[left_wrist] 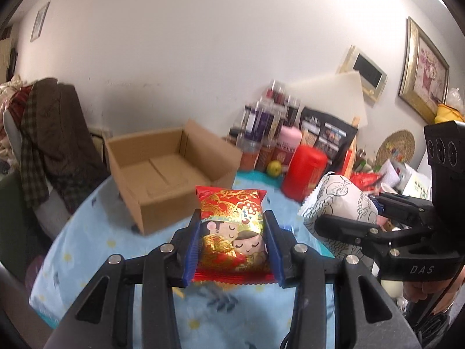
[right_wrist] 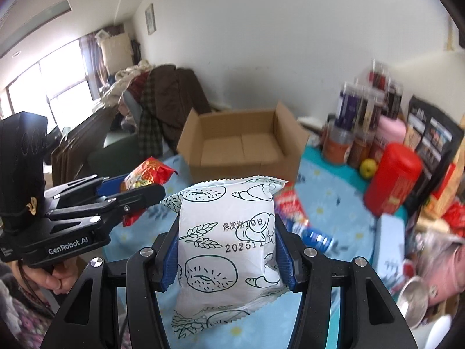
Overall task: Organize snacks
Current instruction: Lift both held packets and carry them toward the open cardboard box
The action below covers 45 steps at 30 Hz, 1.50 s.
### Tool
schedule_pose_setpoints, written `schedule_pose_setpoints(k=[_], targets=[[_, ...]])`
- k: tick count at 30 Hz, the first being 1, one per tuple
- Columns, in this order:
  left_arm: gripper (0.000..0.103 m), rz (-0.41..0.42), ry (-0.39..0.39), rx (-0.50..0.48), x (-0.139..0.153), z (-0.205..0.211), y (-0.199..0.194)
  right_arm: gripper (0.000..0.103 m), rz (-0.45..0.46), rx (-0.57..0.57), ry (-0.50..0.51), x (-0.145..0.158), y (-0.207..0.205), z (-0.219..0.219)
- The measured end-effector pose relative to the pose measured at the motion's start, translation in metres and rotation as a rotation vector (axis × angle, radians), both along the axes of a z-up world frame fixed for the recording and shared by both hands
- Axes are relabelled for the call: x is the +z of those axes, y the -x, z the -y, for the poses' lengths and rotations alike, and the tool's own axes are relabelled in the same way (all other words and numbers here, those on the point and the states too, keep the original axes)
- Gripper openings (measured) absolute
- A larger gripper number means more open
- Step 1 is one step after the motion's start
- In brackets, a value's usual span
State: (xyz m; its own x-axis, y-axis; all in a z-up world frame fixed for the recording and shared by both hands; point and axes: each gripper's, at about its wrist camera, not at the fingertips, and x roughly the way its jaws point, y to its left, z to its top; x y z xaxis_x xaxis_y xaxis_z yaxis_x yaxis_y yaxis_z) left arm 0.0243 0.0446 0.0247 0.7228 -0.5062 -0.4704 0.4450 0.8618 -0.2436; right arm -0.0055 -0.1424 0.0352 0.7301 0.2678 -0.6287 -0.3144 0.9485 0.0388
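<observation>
My left gripper point(left_wrist: 234, 226) is shut on a red and gold snack packet point(left_wrist: 232, 226) printed with cartoon figures, held above the blue cloth. My right gripper point(right_wrist: 226, 232) is shut on a white bread packet point(right_wrist: 229, 241) with green line drawings, its blue pads pressing both sides. In the left wrist view the right gripper point(left_wrist: 345, 212) and white packet point(left_wrist: 343, 200) hang at the right. In the right wrist view the left gripper point(right_wrist: 136, 186) and red packet point(right_wrist: 145, 177) hang at the left. An open, empty cardboard box point(left_wrist: 162, 171) point(right_wrist: 241, 145) stands ahead of both.
A table with a light blue flowered cloth point(left_wrist: 96, 244) lies below. At the back right stand a red canister point(left_wrist: 305, 171), several jars point(right_wrist: 357, 122), a pink tin, dark packets and a yellow-green fruit point(right_wrist: 368, 168). More wrapped snacks point(right_wrist: 293, 209) lie on the cloth. A chair draped with coats point(left_wrist: 55, 133) is at the left.
</observation>
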Motion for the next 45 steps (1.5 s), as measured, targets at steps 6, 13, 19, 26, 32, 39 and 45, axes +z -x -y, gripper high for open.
schedule_pose_setpoints(k=[6,13,19,26,32,39,45], targets=[[0.04,0.037,0.006,0.013,0.018,0.0,-0.028,0.055,0.046,0.022,0.019,0.025,-0.032,-0.007],[0.04,0.051,-0.002,0.033,0.033,-0.001,-0.072,0.055,0.077,0.048,0.017,0.035,-0.084,-0.016],[0.04,0.047,-0.006,0.063,0.041,-0.006,-0.117,0.055,0.077,0.101,-0.014,0.035,-0.143,-0.025],[0.04,0.043,-0.035,0.108,0.037,-0.012,-0.182,0.055,0.065,0.127,-0.031,0.027,-0.216,-0.026],[0.04,-0.032,-0.039,0.09,0.021,-0.011,-0.244,0.055,0.029,0.125,-0.024,0.011,-0.274,-0.029],[0.04,-0.083,-0.093,0.129,-0.004,-0.011,-0.298,0.055,-0.034,0.105,0.001,-0.019,-0.326,-0.031],[0.04,-0.133,-0.15,0.149,-0.027,-0.009,-0.333,0.055,-0.079,0.089,0.049,-0.043,-0.361,-0.036]])
